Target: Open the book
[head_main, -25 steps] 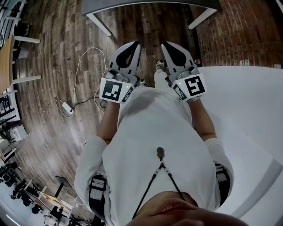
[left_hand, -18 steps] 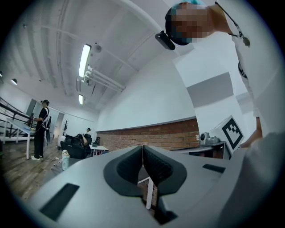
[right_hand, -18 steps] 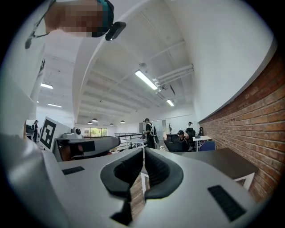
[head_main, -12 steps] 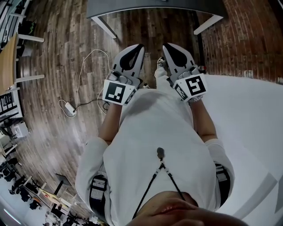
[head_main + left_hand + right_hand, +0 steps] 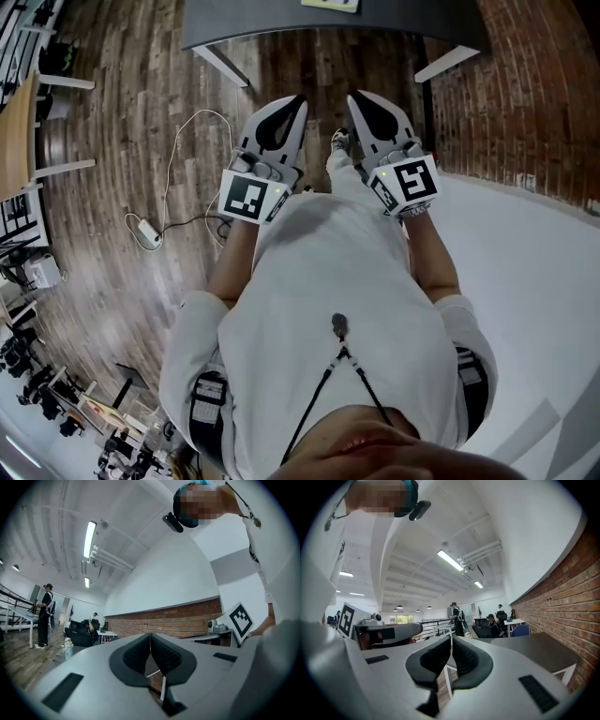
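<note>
Both grippers are held level in front of my chest, side by side over the wood floor. The left gripper (image 5: pixel 298 99) is shut with nothing in it, its pads meeting in the left gripper view (image 5: pixel 150 641). The right gripper (image 5: pixel 352 95) is likewise shut and empty (image 5: pixel 451 644). Ahead stands a dark grey table (image 5: pixel 272 23) on white legs. A pale yellow flat thing (image 5: pixel 330 4), maybe the book, lies on it at the picture's top edge, mostly cut off. Neither gripper is over the table.
A white cable with a power adapter (image 5: pixel 145 231) lies on the floor at the left. A brick wall (image 5: pixel 539 94) runs along the right above a white curved surface (image 5: pixel 534 281). A wooden desk (image 5: pixel 11 122) stands far left. People and desks (image 5: pixel 459 618) are far off.
Both grippers have moved forward together toward the dark table. More of the table top shows at the top edge, and the pale thing on it has come into view. The jaws stay shut.
</note>
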`<state>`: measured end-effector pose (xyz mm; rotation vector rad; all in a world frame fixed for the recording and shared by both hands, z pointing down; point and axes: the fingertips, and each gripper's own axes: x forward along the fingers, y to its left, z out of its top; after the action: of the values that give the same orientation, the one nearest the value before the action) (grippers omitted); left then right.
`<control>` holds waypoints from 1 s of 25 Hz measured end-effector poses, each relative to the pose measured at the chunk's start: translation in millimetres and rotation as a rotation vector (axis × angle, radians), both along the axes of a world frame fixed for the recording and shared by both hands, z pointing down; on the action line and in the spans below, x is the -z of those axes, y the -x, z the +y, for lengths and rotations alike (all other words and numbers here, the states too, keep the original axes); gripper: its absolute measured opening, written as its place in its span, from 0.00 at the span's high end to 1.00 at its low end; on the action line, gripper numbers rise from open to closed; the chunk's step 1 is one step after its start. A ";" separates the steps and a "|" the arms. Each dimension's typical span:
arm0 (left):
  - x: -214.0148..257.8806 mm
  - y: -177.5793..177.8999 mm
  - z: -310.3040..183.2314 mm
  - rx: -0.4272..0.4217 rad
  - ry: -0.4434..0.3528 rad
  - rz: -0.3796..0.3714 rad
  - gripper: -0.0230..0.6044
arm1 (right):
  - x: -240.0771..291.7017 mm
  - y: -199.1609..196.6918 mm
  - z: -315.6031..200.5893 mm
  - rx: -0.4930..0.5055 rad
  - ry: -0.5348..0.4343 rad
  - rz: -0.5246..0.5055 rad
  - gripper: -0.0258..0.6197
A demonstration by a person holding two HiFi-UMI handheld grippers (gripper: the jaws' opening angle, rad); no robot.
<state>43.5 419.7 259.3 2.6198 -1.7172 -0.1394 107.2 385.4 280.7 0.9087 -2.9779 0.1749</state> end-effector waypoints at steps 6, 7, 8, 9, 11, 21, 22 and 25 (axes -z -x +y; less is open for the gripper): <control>-3.6 2.9 -47.2 0.015 0.015 0.001 0.92 | -8.1 4.0 -50.4 0.003 0.031 0.012 0.90; -3.6 2.8 -54.1 0.017 0.016 -0.001 0.92 | -9.0 4.3 -57.2 0.006 0.034 0.016 0.90; -3.1 3.0 -60.8 0.019 0.017 -0.001 0.92 | -9.3 4.9 -63.7 0.010 0.036 0.019 0.90; -2.2 3.4 -67.0 0.021 0.018 0.000 0.92 | -9.0 5.6 -70.1 0.012 0.037 0.021 0.90; -0.2 3.7 -79.1 0.025 0.021 0.003 0.92 | -7.0 6.7 -82.6 0.016 0.042 0.019 0.90; 1.7 -6.1 -147.5 0.044 0.038 -0.012 0.92 | -11.3 -3.6 -153.0 0.031 0.067 0.011 0.90; 1.8 -6.4 -155.0 0.049 0.038 -0.013 0.92 | -11.4 -3.6 -161.3 0.038 0.066 0.011 0.90; 2.3 -7.2 -178.5 0.071 0.038 -0.016 0.92 | -11.2 -2.5 -187.0 0.065 0.060 0.012 0.90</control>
<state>50.7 241.2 257.0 2.5420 -1.7997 -0.0860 109.8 198.4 291.9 0.8030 -2.9682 0.2553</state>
